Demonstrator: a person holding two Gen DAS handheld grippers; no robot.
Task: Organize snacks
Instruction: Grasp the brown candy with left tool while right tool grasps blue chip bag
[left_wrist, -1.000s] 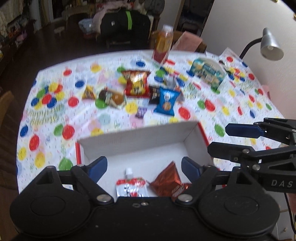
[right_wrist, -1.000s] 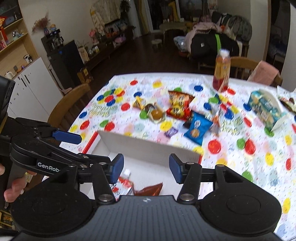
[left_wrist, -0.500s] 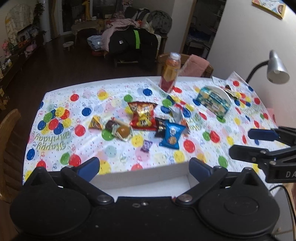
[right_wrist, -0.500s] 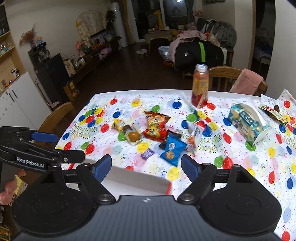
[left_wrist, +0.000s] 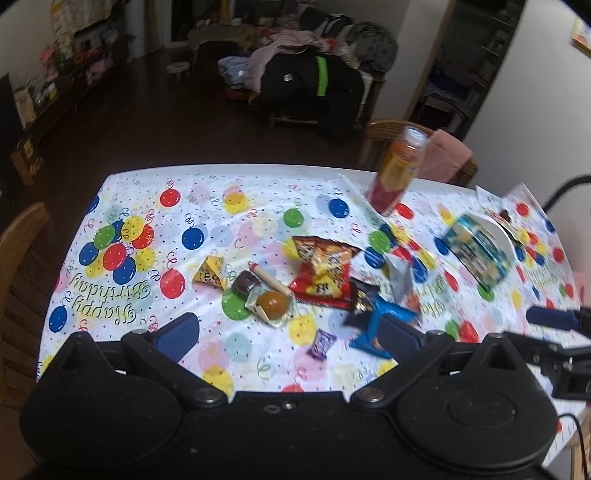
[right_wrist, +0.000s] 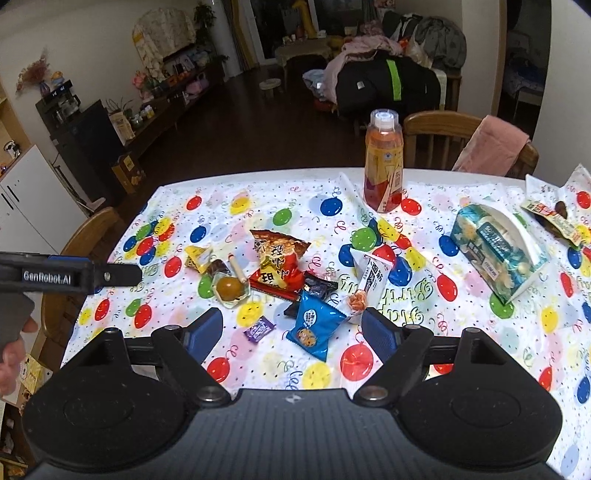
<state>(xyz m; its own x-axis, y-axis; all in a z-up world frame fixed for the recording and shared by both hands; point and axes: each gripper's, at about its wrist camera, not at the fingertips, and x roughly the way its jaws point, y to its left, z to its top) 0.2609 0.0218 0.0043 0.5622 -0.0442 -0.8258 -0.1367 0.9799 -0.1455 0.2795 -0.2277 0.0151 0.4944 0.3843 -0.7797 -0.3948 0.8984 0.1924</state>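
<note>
Loose snacks lie mid-table: a red-orange chip bag (left_wrist: 325, 269) (right_wrist: 277, 264), a blue cookie bag (right_wrist: 314, 325) (left_wrist: 384, 325), a purple candy (right_wrist: 259, 328) (left_wrist: 321, 343), a yellow triangular pack (left_wrist: 210, 273) (right_wrist: 197, 256), a round brown sweet in clear wrap (left_wrist: 272, 303) (right_wrist: 229, 288), a black packet (right_wrist: 317, 286) and a white stick pack (right_wrist: 367, 280). My left gripper (left_wrist: 288, 334) hovers open and empty above the near side of the pile. Open too, my right gripper (right_wrist: 292, 332) frames the blue bag and purple candy from above.
An orange drink bottle (right_wrist: 384, 162) (left_wrist: 397, 170) stands at the far edge. A teal tissue pack (right_wrist: 495, 251) lies at the right, with more wrappers (right_wrist: 554, 218) behind it. Wooden chairs (right_wrist: 439, 136) flank the balloon-print tablecloth (right_wrist: 236, 199). A hand (right_wrist: 14, 350) holds the left tool.
Both grippers tilted up and moved forward; the white box with its two packs dropped out of view. The right jaws opened wider. The snack pile now lies just ahead of the fingers.
</note>
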